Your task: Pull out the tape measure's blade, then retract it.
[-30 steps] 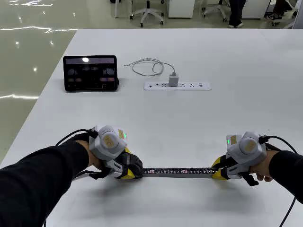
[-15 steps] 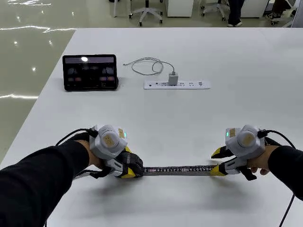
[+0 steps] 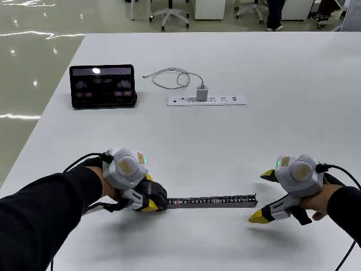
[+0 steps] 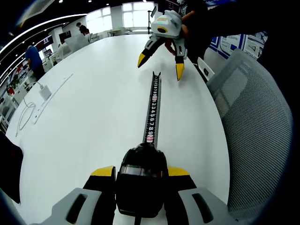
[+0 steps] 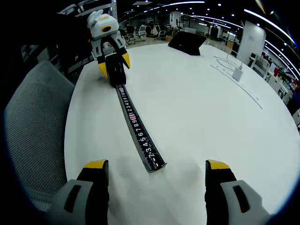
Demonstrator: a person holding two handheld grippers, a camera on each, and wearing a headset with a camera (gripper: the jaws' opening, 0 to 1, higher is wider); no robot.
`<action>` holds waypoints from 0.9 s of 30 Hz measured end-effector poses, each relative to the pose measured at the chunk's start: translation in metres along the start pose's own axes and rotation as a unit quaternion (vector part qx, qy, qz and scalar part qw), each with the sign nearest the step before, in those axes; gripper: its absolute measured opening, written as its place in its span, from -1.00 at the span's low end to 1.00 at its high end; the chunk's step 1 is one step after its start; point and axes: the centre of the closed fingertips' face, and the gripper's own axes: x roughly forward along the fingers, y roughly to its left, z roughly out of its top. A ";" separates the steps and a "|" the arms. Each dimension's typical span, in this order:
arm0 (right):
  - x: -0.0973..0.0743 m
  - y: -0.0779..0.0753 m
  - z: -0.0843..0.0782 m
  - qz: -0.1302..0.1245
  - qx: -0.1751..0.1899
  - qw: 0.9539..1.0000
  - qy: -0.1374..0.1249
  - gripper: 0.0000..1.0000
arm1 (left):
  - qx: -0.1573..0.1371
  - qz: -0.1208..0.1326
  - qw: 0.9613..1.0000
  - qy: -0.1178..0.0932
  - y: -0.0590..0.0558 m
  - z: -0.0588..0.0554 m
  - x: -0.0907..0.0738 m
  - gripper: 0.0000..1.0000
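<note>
The white table (image 3: 242, 135) is smooth, matte and broad. Its left edge runs beside a glossy floor (image 3: 34, 51), and its far edge meets wheeled office chairs (image 3: 169, 11). Bare tabletop lies open between the tape and the things farther back. In the gripper views a grey mesh chair back (image 4: 258, 136) stands just off the near edge.

Well back on the left, a dark tablet (image 3: 102, 86) stands propped with its screen lit. To its right lies a flat white power strip (image 3: 214, 100) with a white charger (image 3: 201, 92) plugged in and a thin cable (image 3: 166, 79) looped behind it.

Two dark-sleeved forearms reach in low from the near corners, each hand wrapped around a grey gripper body.

The left gripper (image 3: 149, 193) is clamped on the black, rounded tape measure case (image 3: 159, 195), with the yellow tips on either side of it. The case rests on the table near the front edge.

The right gripper (image 3: 261, 195) rests with its jaws spread wide, holding nothing.

The blade (image 3: 211, 200), a narrow dark strip with printed numbers, lies flat and straight from the case toward the right gripper. Its hook end (image 5: 157, 165) sits loose at the mouth of the spread jaws, apart from both tips.
</note>
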 end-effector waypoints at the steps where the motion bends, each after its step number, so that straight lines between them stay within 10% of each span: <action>1: 0.000 0.002 0.000 0.000 0.002 1.000 -0.003 0.65 | 0.006 0.001 1.000 -0.005 0.000 0.001 0.000 -0.29; 9: 0.001 0.007 -0.004 -0.017 0.039 0.999 -0.020 0.94 | 0.025 0.019 1.000 0.003 0.001 0.001 -0.005 -0.29; 13: -0.004 0.005 -0.006 -0.039 0.051 0.998 -0.029 1.00 | -0.019 0.057 0.998 0.012 0.013 -0.009 -0.010 -0.07; 21: -0.024 -0.009 -0.002 -0.105 0.044 0.991 -0.065 1.00 | -0.147 0.112 0.982 -0.023 0.027 -0.027 -0.035 0.44; 27: -0.031 -0.001 -0.007 -0.113 0.066 0.989 -0.066 1.00 | -0.170 0.146 0.973 -0.054 0.028 -0.033 -0.049 0.80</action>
